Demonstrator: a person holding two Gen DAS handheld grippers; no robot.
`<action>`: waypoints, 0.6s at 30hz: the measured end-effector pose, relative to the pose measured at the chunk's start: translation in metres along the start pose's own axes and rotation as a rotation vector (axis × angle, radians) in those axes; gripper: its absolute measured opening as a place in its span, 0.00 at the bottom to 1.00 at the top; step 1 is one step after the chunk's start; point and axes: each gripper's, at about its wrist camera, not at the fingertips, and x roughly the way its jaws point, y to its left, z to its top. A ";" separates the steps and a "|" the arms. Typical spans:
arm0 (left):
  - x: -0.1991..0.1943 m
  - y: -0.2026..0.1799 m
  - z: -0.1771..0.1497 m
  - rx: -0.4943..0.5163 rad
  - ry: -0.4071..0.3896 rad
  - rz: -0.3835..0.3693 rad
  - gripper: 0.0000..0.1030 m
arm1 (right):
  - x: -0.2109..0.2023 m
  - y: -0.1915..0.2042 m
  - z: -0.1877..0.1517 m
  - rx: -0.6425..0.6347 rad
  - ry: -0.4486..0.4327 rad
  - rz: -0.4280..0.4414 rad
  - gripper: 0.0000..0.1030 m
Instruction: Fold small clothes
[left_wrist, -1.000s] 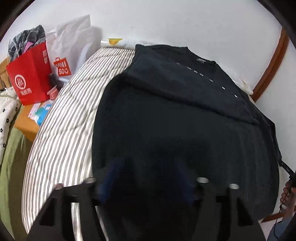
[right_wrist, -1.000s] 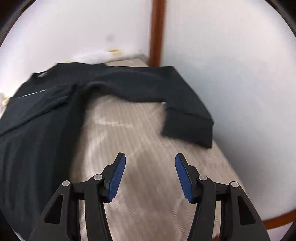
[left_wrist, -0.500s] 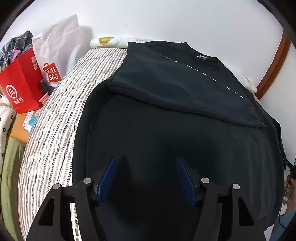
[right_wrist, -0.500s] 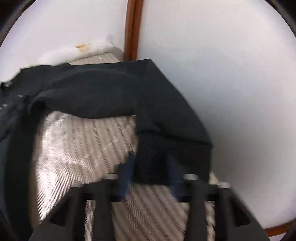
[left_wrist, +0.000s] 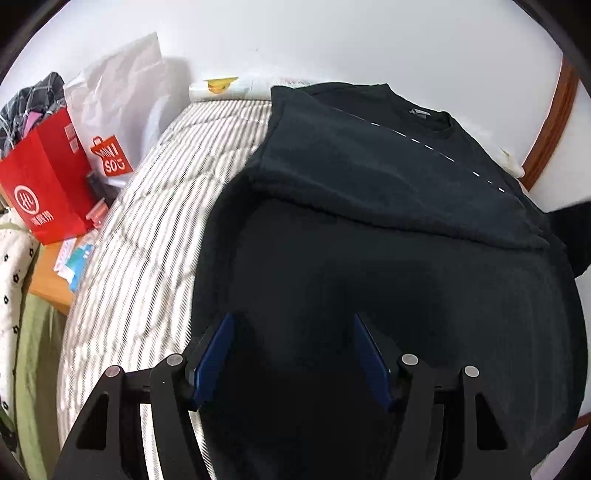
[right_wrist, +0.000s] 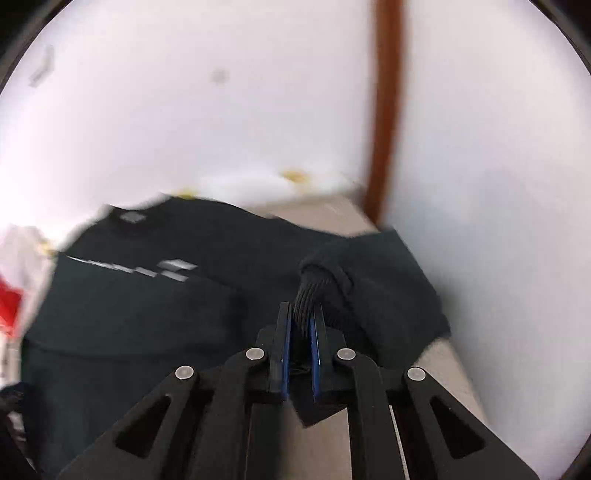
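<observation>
Right wrist view shows the right gripper (right_wrist: 300, 325) pinched tight on the ribbed cuff (right_wrist: 310, 295) of the black sweater (left_wrist: 369, 229), whose sleeve (right_wrist: 376, 280) trails off to the right by the wall. That sweater lies flat on the striped bed (left_wrist: 147, 236), collar away, long axis running straight ahead. The left gripper (left_wrist: 293, 350) hangs over the hem end with its jaws wide apart, holding nothing.
</observation>
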 end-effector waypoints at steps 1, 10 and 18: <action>0.000 0.002 0.001 -0.005 0.000 -0.008 0.62 | -0.003 0.016 0.005 -0.005 -0.003 0.038 0.08; -0.002 0.015 -0.001 -0.035 -0.003 -0.052 0.62 | 0.001 0.201 0.015 -0.151 0.015 0.361 0.08; -0.007 0.026 -0.001 -0.047 0.016 -0.070 0.62 | 0.036 0.303 -0.002 -0.250 0.039 0.495 0.08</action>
